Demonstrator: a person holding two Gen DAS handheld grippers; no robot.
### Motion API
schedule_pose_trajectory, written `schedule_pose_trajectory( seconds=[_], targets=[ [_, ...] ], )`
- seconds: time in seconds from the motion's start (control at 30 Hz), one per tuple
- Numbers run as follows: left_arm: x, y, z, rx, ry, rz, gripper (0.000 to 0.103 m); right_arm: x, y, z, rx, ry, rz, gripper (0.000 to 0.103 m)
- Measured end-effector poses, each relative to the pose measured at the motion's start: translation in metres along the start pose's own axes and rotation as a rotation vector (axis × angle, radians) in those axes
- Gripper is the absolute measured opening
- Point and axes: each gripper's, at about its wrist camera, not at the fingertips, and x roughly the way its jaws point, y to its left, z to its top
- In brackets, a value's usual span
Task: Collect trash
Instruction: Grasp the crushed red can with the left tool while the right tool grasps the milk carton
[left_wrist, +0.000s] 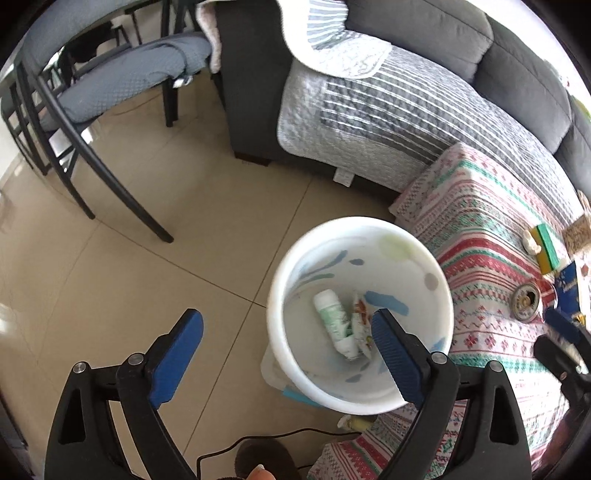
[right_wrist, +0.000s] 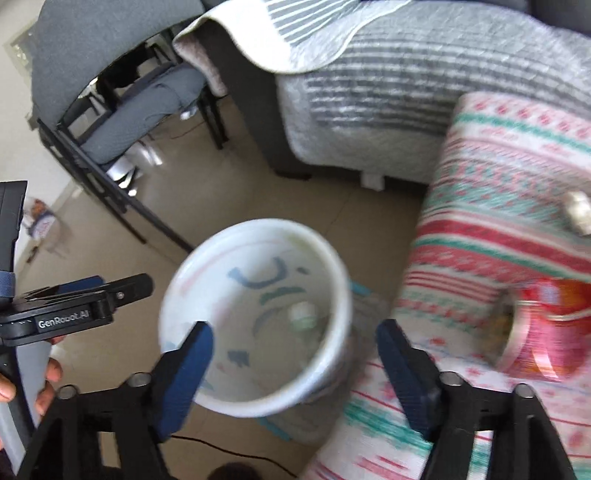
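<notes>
A: Where's the trash sitting?
B: Bottle (left_wrist: 334, 325) and wrapper (left_wrist: 361, 325) lying in the bin (left_wrist: 275, 306) on the floor — beside the bench (left_wrist: 491, 236).
A: Grippers?
B: Left (left_wrist: 288, 350) and right (right_wrist: 293, 358) both hanging wide open — gripping nothing.

Bright, even daylight with pale glare on the floor tiles (left_wrist: 110, 280) at far left, sharp focus in the left wrist view, heavy motion blur over the patterned tablecloth (right_wrist: 498, 229) in the right, strong fisheye bending and dark corner vignetting.
</notes>
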Motion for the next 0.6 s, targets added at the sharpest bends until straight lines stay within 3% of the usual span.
schedule_pose_trajectory(
  seconds=[0.3, 0.6],
  targets=[
    [-0.019, -0.067, -0.006, 0.091, 0.002, -0.071, 0.094, -0.082, -0.048, -0.005, -0.029, -0.058, -0.291, 0.087],
    [-0.032, -0.181, -0.008, 0.255, 0.009, -0.21, 0.094, -0.177, -0.153, -0.018, 0.163, -0.126, -0.443, 0.092]
  ],
)
